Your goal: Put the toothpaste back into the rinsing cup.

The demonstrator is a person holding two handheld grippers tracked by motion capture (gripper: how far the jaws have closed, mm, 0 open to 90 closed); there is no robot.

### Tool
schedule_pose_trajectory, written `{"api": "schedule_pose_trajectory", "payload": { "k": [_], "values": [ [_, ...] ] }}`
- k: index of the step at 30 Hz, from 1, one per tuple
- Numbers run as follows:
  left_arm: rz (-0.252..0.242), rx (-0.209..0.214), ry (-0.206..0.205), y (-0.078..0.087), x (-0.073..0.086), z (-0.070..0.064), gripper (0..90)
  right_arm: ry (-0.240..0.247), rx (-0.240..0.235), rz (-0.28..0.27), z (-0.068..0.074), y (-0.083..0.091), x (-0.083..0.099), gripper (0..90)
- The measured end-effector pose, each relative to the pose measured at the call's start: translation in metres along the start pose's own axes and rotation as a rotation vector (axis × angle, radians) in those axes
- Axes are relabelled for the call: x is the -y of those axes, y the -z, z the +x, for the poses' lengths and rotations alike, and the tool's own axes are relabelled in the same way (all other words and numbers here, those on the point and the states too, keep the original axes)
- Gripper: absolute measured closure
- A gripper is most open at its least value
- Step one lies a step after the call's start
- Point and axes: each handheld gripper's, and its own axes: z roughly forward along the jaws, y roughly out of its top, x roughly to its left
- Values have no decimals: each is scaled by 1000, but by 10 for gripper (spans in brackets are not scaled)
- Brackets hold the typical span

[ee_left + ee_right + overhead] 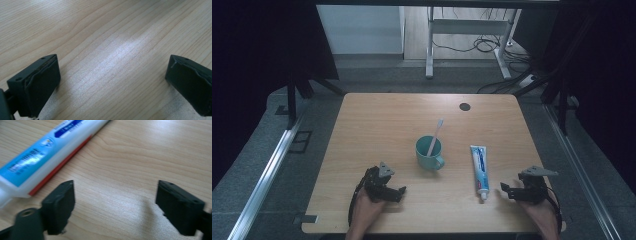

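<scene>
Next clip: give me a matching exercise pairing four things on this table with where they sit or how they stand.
Things:
1. toothbrush
2. toothpaste tube
3. teal cup
4. left gripper

Places or states:
A. lying flat, just ahead of the right gripper
B. mid-table, handle toward the person
C. open over bare wood
D. standing in the cup

Pairs: 1-D, 2-A, 3-B, 4-C
</scene>
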Motion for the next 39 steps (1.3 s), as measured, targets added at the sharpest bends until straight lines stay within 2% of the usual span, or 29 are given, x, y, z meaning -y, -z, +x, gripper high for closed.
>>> {"api": "schedule_pose_trajectory", "payload": {
  "k": [1, 6, 10, 14, 16, 17, 18, 20, 21, 22, 27, 39],
  "values": [
    [0, -1, 1, 0, 0, 0, 0, -7, -18, -8, -1, 3, -1, 248],
    [0, -2, 2, 0, 0, 0, 0, -18, -38, -15, -2, 5, -3, 310],
    [0, -2, 2, 0, 0, 0, 0, -17, -66, 17, -2, 5, -5, 371],
    [0, -2, 2, 0, 0, 0, 0, -21, -124, 38, -2, 5, -7, 472],
    [0, -2, 3, 0, 0, 0, 0, -3, -132, 44, -1, 5, -9, 523],
    [0, -3, 3, 0, 0, 0, 0, 20, -131, 52, 1, 5, -11, 575],
    [0, -3, 3, 0, 0, 0, 0, 20, -131, 52, 1, 5, -11, 575],
    [0, -3, 4, 0, 0, 0, 0, 36, -128, 57, 4, 5, -13, 652],
    [0, -4, 3, 0, 0, 0, 0, 47, -124, 62, 6, 5, -16, 719],
    [0, -4, 3, 0, 0, 0, 0, 47, -124, 62, 6, 5, -16, 719],
    [1, -5, 4, 0, 0, 0, 0, 80, -143, 78, 14, 4, -25, 868],
    [1, -4, 4, 0, 0, 0, 0, 112, -194, 120, 27, 1, -47, 894]
  ]
}}
